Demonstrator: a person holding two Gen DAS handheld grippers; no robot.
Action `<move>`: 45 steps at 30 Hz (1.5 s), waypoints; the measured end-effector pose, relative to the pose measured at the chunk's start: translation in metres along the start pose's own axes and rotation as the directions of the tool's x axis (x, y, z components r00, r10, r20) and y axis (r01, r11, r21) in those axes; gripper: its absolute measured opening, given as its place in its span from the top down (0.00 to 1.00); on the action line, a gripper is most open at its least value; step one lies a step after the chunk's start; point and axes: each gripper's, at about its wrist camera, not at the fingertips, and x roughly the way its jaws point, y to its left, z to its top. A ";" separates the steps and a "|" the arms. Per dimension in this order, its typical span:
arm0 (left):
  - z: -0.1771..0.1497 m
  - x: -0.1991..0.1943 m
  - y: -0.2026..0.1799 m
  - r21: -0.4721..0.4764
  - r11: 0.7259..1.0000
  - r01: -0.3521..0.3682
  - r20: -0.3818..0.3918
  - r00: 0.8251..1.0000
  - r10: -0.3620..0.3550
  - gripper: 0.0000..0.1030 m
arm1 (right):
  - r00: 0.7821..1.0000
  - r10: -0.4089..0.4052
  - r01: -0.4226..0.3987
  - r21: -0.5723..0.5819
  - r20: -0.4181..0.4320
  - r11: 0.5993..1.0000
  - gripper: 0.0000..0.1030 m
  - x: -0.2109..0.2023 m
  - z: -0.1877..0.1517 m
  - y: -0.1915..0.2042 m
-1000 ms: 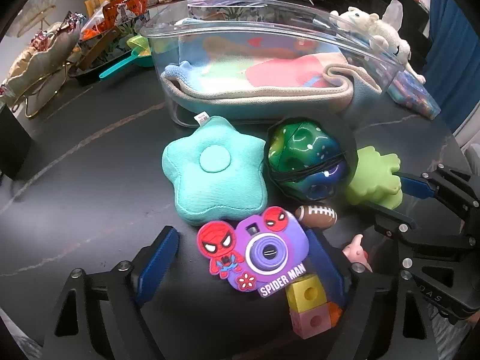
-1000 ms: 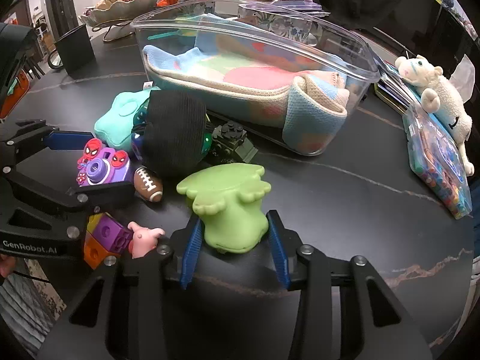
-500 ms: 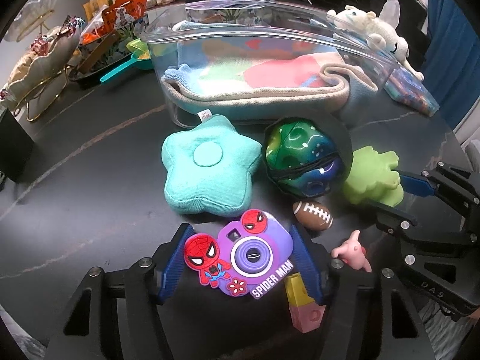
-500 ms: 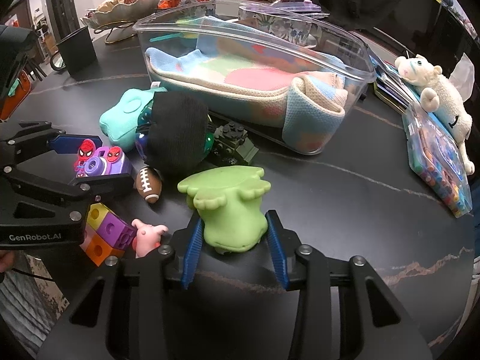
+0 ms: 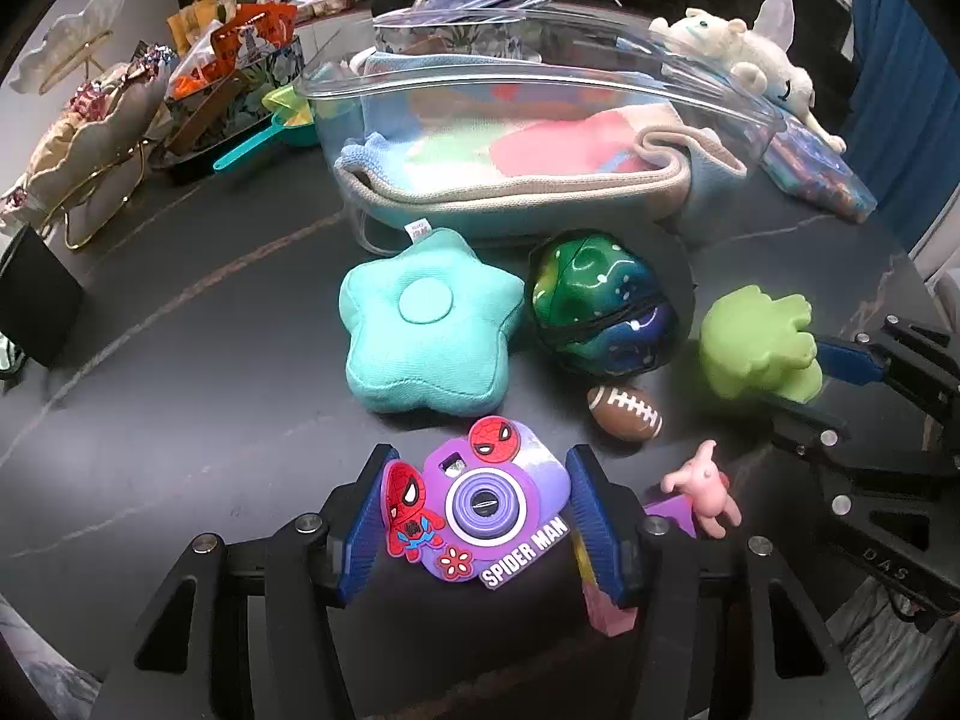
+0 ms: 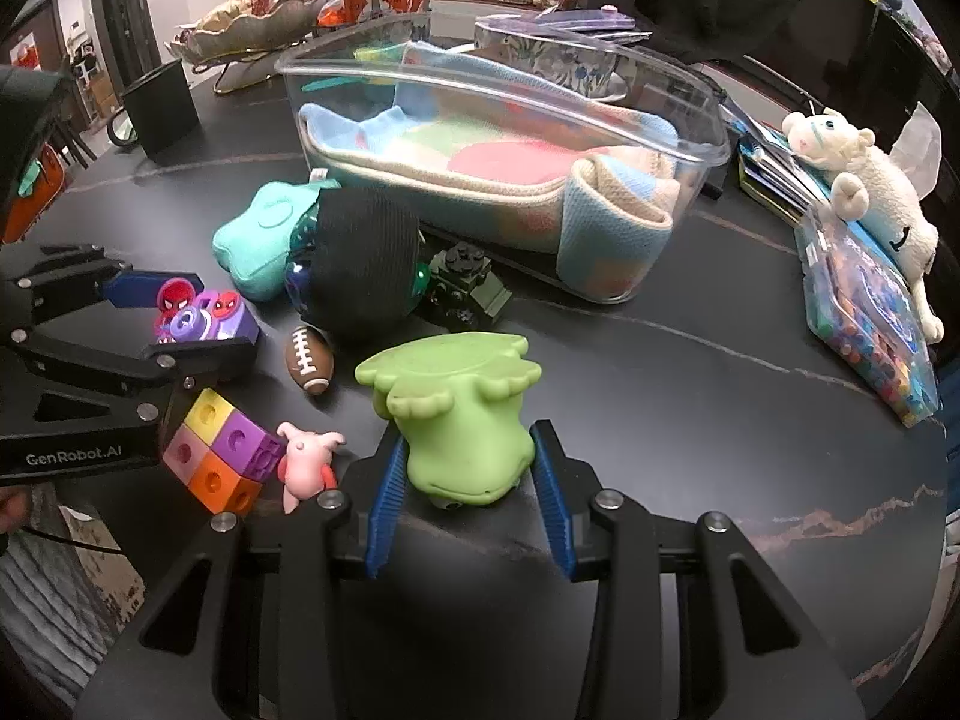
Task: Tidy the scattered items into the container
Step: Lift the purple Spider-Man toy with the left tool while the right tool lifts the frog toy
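My left gripper [image 5: 480,516] is shut on the purple Spider-Man camera toy [image 5: 486,498], one blue pad on each side. In the right wrist view my right gripper [image 6: 468,480] is shut on the green frog toy [image 6: 450,402]. The clear plastic container [image 5: 540,84] stands behind them with a pastel blanket [image 5: 510,162] inside. On the dark table between lie a teal star cushion [image 5: 426,324], a green-blue ball [image 5: 600,306] in a black sleeve, a small football [image 5: 624,414], a pink pig figure [image 5: 702,492], coloured cubes [image 6: 222,450] and a dark brick toy [image 6: 468,288].
A white plush lamb [image 6: 864,180] lies on a bag of beads [image 6: 870,312] at the right. A black cup [image 6: 159,114] stands at the far left. Snack trays [image 5: 228,78] crowd the back left corner. The table's front edge runs just below both grippers.
My left gripper's fingers have come together from wide apart onto the sides of the Spider-Man camera toy. The right gripper has kept its hold on the green frog toy.
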 end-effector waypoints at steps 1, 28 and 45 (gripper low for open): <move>0.000 0.000 0.000 0.002 1.000 0.000 0.000 1.000 0.000 0.48 | 1.000 0.001 -0.001 0.003 0.003 1.000 0.64 -0.001 0.000 -0.001; 0.010 -0.044 -0.012 0.023 1.000 0.002 0.060 0.998 -0.003 0.48 | 0.998 0.013 -0.015 0.028 0.064 0.999 0.64 -0.042 0.011 -0.005; 0.039 -0.072 -0.017 0.042 0.999 -0.016 0.130 0.991 0.010 0.48 | 0.992 -0.001 -0.002 0.022 0.126 1.000 0.64 -0.071 0.035 -0.009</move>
